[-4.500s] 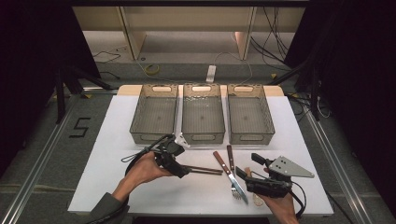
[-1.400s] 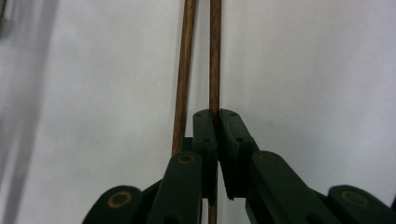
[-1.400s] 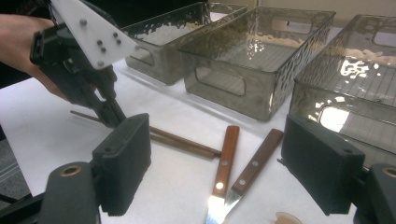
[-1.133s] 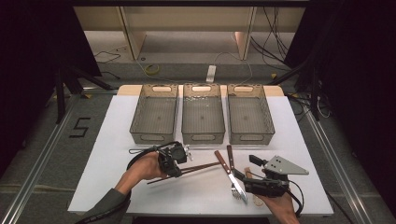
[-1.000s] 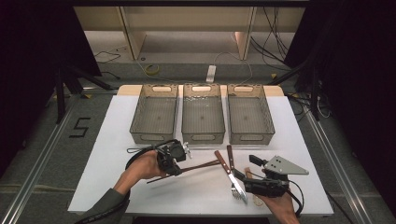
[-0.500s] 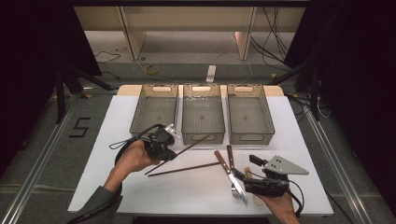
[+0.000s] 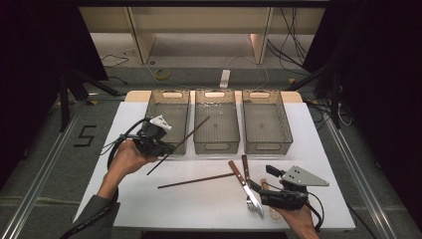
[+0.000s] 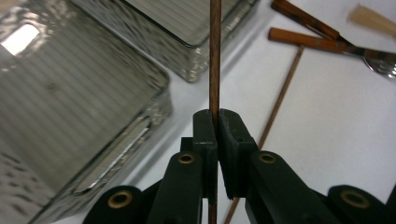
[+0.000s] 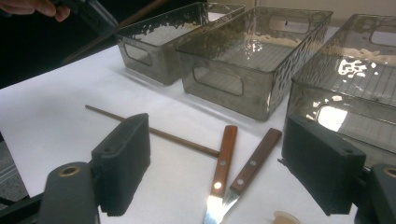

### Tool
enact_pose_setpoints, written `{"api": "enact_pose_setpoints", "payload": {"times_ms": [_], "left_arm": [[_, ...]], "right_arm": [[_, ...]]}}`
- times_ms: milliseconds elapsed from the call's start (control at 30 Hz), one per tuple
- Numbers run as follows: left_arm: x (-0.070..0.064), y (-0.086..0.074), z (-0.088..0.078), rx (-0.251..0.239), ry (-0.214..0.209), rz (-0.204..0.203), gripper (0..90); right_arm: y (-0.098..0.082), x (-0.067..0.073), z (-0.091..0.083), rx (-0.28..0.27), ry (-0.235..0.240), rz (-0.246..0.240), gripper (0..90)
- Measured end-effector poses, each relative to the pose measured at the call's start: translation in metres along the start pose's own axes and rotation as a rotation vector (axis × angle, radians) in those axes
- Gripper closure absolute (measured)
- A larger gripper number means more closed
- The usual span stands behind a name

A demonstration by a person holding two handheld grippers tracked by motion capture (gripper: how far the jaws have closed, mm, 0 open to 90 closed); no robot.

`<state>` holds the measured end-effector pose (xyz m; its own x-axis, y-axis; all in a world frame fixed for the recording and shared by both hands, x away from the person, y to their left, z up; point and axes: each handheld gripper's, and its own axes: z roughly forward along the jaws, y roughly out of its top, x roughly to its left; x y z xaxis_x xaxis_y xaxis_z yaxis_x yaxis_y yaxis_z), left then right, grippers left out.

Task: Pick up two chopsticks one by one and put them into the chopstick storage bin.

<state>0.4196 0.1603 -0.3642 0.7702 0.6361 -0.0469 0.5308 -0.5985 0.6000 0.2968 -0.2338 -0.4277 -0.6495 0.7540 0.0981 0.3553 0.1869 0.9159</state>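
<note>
On the left of the white table, the left gripper is held above the tabletop in the person's left hand, just in front of the near end of the left bin. Its two black jaws are pressed together on a brown chopstick, which they pinch close to its near end; the stick slants up and to the far right, so that its far tip hangs over the near left corner of the middle bin. In the left gripper view the chopstick runs straight up from between the closed jaws, with the bins to the left below it. A second chopstick lies flat on the table, near the front and about midway across, pointing right towards the handles of the cutlery; its right tip comes up to the left wooden handle. That cutlery is two pieces with wooden handles, lying side by side with handles to the far side and metal ends to the near side, a fork head among them. The right bin stands beyond them, beside the other two in a row. At the near right the right gripper rests low at the table in the person's right hand, its jaws spread wide with nothing between the pads, facing the handles and the lying chopstick.
</note>
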Motion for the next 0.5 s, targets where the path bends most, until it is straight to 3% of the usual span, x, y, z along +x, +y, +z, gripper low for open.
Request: {"api": "enact_pose_setpoints", "payload": {"times_ms": [200, 500], "left_arm": [[0.017, 0.000, -0.015, -0.056, 0.036, -0.056, 85.6], [0.041, 0.008, -0.011, -0.076, 0.033, -0.116, 85.5]], "right_arm": [[0.000, -0.001, -0.001, -0.013, 0.000, 0.000, 24.1], [0.000, -0.001, -0.001, -0.015, -0.003, 0.003, 22.6]]}}
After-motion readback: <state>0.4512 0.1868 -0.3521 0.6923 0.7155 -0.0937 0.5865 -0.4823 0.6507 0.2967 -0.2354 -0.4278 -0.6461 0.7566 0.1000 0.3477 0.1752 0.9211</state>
